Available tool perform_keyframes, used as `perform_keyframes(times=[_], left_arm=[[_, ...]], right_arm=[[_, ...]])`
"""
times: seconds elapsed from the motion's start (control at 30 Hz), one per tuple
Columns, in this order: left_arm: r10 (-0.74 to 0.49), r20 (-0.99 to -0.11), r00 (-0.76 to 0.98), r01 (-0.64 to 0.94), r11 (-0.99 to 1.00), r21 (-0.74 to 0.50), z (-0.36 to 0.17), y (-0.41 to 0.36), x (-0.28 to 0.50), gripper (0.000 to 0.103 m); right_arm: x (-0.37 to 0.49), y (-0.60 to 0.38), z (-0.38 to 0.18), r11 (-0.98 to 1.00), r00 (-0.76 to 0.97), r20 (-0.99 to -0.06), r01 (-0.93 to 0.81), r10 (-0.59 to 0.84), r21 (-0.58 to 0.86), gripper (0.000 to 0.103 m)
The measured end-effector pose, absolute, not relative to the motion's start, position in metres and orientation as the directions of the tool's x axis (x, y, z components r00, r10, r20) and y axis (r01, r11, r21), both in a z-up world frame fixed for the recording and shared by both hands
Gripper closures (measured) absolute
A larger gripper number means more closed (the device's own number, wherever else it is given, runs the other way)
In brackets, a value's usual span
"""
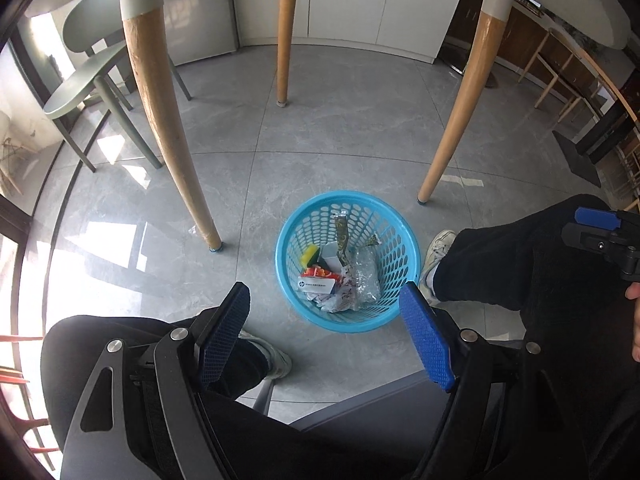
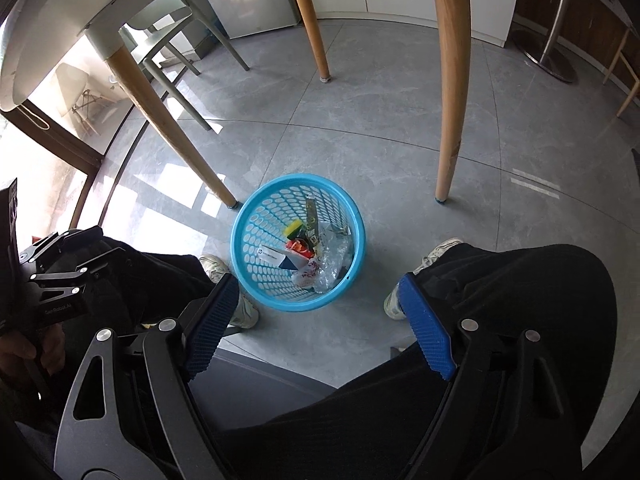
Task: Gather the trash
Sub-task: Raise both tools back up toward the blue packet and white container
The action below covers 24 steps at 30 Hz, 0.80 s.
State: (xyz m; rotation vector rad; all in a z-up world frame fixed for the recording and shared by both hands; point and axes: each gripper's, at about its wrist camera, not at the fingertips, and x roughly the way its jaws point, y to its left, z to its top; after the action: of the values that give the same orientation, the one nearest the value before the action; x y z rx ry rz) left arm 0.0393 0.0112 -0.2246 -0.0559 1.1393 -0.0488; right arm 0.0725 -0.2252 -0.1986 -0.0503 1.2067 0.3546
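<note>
- Grey marbled floor tiles, glossy, sun patches on the left side; white cabinet fronts along the far wall.
- White-topped table overhead, on tapered wooden legs with blue foot caps.
- Pale green chair stands at left beyond the table legs.
- Blue perforated basket sits on the floor between the person's two shoes, near the table legs.
- Trash lies inside the basket: white box with a round blue HP logo and a line of small print too fine to read; yellow-and-green sponge; red-and-orange wrapper; crumpled clear plastic; dark patterned strip wrapper leaning upright against the wall.
- Left gripper: blue-padded jaws spread wide, nothing between them, held above and short of the basket.
- Right gripper: jaws likewise well apart and empty, above the basket's near rim.
- Left gripper's black body, seen from the right wrist view, carries faint lettering, apparently "GenRobot.AI".
- Black trousers fill the lower frame on both sides.
</note>
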Motion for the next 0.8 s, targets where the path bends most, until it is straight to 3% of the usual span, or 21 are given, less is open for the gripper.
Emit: perform_keyframes(times=[0.13,0.8], left_arm=[[-0.028,-0.886,0.462,0.022,1.0,-0.02,-0.202,0.012,0.029,0.027],[0.024,-0.732,0.681,-0.054,0.998,-0.018,-0.086,0.057,0.021,0.027]], right_arm=[[0.063,-0.235,-0.176,0.94,0.33,-0.902,-0.286,0.278,0.186,0.022],[0.07,-0.205,-0.037,0.904,0.582,-0.732,-0.412,0.354,0.109,0.018]])
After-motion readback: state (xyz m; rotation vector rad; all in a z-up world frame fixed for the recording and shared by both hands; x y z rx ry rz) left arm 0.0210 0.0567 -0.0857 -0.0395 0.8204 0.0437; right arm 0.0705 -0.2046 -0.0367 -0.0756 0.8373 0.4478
